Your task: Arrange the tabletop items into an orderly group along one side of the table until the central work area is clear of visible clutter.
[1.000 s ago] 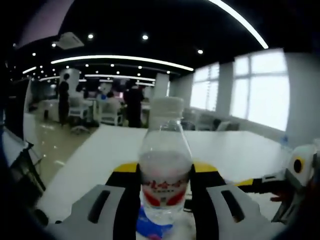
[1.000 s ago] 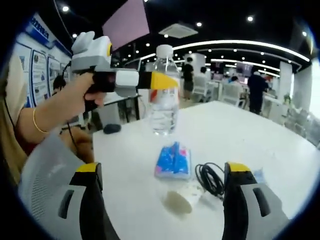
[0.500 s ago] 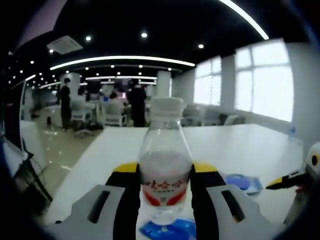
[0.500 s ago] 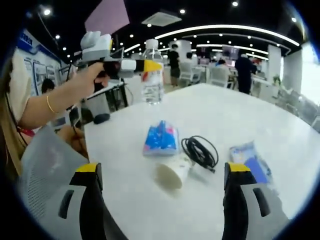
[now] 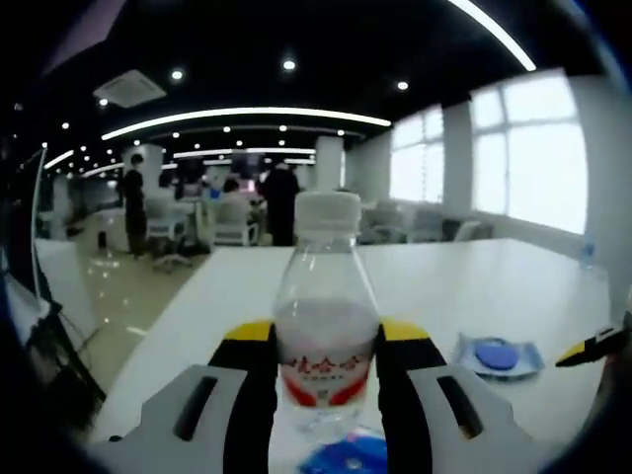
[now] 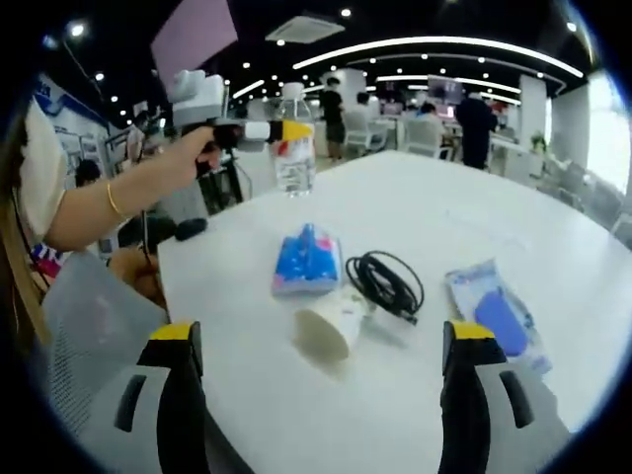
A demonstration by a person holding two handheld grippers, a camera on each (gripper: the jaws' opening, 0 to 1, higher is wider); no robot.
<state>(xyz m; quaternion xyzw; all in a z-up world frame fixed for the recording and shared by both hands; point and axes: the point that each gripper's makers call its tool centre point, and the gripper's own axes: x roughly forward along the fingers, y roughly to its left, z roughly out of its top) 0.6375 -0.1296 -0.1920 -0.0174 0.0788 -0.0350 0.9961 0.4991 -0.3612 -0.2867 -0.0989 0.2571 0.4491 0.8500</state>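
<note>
- Two grippers are at work over a white table [image 6: 474, 227] in an open office.
- Clamped between the jaws of the left gripper [image 5: 326, 370] is a clear water bottle [image 5: 327, 326] with a white cap and red label; it stands upright, seen straight ahead in the left gripper view.
- From the right gripper view, the same bottle [image 6: 293, 138] is carried by the left gripper [image 6: 281, 130] near the table's far left corner, with the person's hand [image 6: 193, 148] on the handle. Whether its base touches the tabletop cannot be told.
- Beyond the bottle in the left gripper view, the tabletop runs bare and wide to its far edge; the left edge drops to a shiny floor.
- Jaws of the right gripper [image 6: 321, 380] stand spread wide apart, grasping nothing, low over the near edge of the table.
- Between those jaws lies the clutter: a blue tissue pack [image 6: 306, 262], a white paper cup [image 6: 331, 328] tipped on its side just in front of it, and a coiled black cable [image 6: 387, 283] touching the cup's right side.
- Right of the cable, apart from it, lies a clear packet with a blue round item [image 6: 499, 316]; it also shows at the right of the left gripper view [image 5: 499, 355].
- Much bare surface stretches behind and to the right of the cluster.
</note>
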